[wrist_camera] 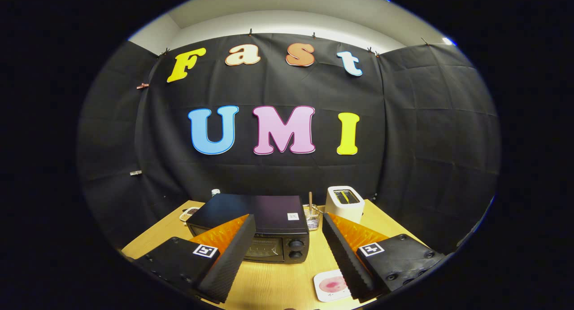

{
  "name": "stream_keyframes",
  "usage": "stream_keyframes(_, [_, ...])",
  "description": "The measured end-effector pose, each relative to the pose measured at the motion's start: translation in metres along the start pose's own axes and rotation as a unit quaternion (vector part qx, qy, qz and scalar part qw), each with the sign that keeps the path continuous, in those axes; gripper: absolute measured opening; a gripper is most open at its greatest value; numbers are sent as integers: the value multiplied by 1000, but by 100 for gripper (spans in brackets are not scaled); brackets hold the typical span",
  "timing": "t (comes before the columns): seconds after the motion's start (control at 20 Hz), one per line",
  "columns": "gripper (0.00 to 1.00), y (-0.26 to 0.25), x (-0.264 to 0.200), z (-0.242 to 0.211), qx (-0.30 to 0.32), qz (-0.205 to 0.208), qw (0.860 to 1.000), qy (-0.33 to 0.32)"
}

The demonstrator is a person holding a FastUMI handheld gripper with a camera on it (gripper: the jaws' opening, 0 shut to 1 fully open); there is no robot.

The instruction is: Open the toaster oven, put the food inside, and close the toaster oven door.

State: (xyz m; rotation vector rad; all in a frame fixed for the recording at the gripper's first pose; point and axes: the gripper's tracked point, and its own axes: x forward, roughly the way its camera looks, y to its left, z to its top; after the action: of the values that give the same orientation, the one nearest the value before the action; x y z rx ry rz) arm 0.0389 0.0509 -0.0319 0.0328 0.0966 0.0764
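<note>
The hand-held gripper (287,238) hung above the near part of a light wooden tabletop (278,278), its 2 fingers spread wide apart and holding nothing. Each finger carried a small square black-and-white marker on its upper face.

The black toaster oven (258,224) stood on the tabletop just ahead of the fingers, slightly toward the left one, whose tip overlapped the oven's front in the view. Its door (262,248) looked shut, with the glass panel upright and flush with the front, though the left finger hid part of it. 2 round knobs (295,249) sat one above the other at the right end of the front panel. A small white sticker (293,216) lay on the oven's flat top near its right edge.

The food (332,284), a pinkish-red round piece, lay on a small white square plate (319,293) on the near part of the tabletop, to the right of the oven and partly tucked under the right finger in the view. What sort of food it was could not be told.

Behind the oven to the right stood a white slot toaster (344,203), near the back of the tabletop. Between it and the oven was a small clear glass container (311,219) with a thin wooden stick (310,201) standing upright in it. At the oven's left rear corner, a small white dish (189,214) holding something dark rested on the tabletop, and the top of a small bottle (215,192) showed just behind the oven.
</note>
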Motion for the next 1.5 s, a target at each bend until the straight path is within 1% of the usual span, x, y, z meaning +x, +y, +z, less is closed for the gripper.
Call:
stream_keyframes(0.3, [98,43,42,-24,17,11,999,25])
stream_keyframes(0.55, [99,95,74,-62,32,35,997,54])
stream_keyframes(0.75, [99,125,91,-98,18,42,996,73])
stream_keyframes(0.9, [99,132,103,-118,22,34,996,76])
stream_keyframes(1.0, [99,132,111,-134,23,22,996,85])
stream_keyframes(1.05, [99,131,113,-137,22,16,996,87])
stream_keyframes(1.1, [100,132,121,-132,16,13,997,71])
stream_keyframes(1.15, [99,134,121,-138,11,15,997,78])
stream_keyframes(1.25, [100,135,119,-136,-7,19,997,70])
stream_keyframes(1.4, [100,134,113,-145,9,26,996,87])
stream_keyframes(1.5, [100,134,105,-145,7,31,995,99])
